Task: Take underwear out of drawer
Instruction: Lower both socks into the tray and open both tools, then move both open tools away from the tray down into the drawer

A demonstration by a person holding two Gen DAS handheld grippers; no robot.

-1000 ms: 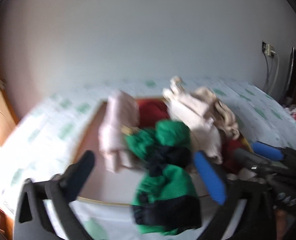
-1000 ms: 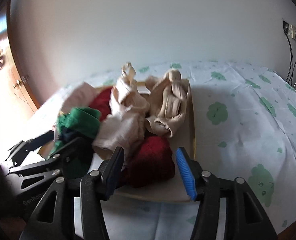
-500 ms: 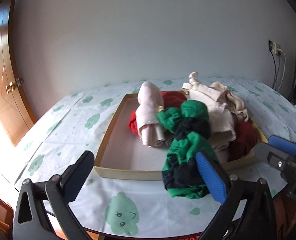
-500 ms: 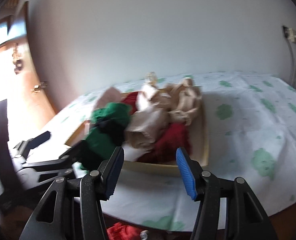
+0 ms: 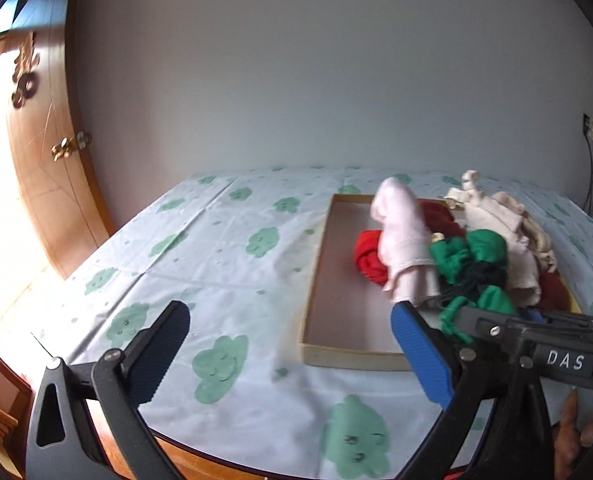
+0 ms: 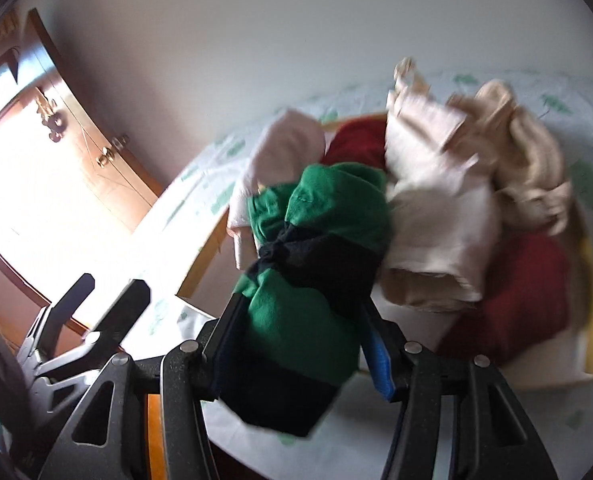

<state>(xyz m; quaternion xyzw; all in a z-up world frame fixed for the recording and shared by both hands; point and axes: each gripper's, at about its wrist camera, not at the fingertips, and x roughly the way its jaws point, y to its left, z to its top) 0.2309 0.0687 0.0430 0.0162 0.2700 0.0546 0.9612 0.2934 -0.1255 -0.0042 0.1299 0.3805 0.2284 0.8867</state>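
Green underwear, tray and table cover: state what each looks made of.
Green underwear: soft matte knit fabric, probably cotton; it bunches and creases between the right tongs, with a dark band across it.
Tray: pale wood or board rim, matte; the floor looks like plain card or fibreboard.
Table cover: thin printed sheet with fold lines and a faint sheen, maybe plastic, maybe cloth.

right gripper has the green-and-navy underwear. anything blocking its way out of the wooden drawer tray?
Nothing visible. The right gripper is shut on the green-and-navy underwear, which hangs over the wooden drawer tray's near rim. The pink rolled garment and cream pile lie behind it. The open left gripper sits off to the side.
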